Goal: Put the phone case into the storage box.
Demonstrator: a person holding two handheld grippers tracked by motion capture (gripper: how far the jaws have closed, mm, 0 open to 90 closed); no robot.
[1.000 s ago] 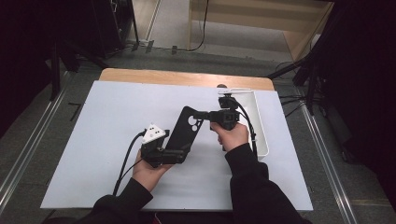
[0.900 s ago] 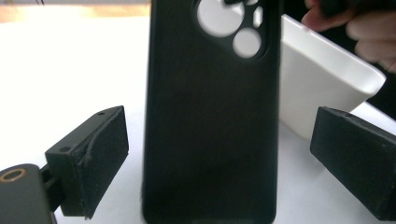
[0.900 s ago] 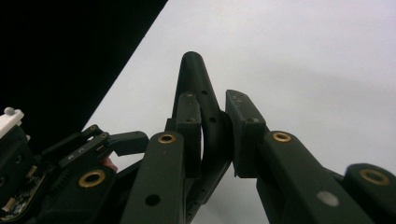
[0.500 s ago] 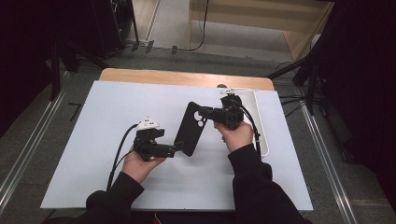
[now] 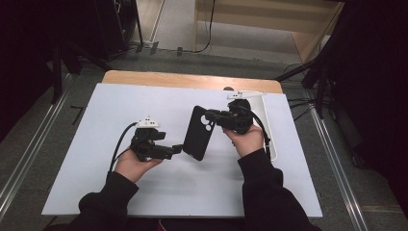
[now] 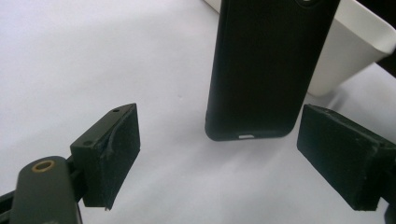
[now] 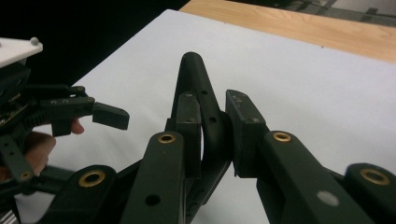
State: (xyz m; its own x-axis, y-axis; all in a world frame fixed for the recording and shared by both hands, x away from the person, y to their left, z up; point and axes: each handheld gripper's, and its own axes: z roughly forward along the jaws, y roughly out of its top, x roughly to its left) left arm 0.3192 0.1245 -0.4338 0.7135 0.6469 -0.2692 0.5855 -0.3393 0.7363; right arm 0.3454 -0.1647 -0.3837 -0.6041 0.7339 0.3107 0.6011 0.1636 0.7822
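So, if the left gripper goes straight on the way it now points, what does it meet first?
Most likely the bottom end of the black phone case, which the right gripper holds clamped. It lies straight ahead of the open left gripper, roughly centred between the jaws, though depth is unclear. The white tray is behind.

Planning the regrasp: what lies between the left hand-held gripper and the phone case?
Nothing: bare white tabletop between left hand-held gripper and phone case, per left gripper view.

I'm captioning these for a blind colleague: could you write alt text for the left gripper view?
A black phone case stands ahead of the left gripper, its bottom edge beyond the two open black jaws, which touch nothing. It hangs over a white table, with a white tray behind it at the upper right.
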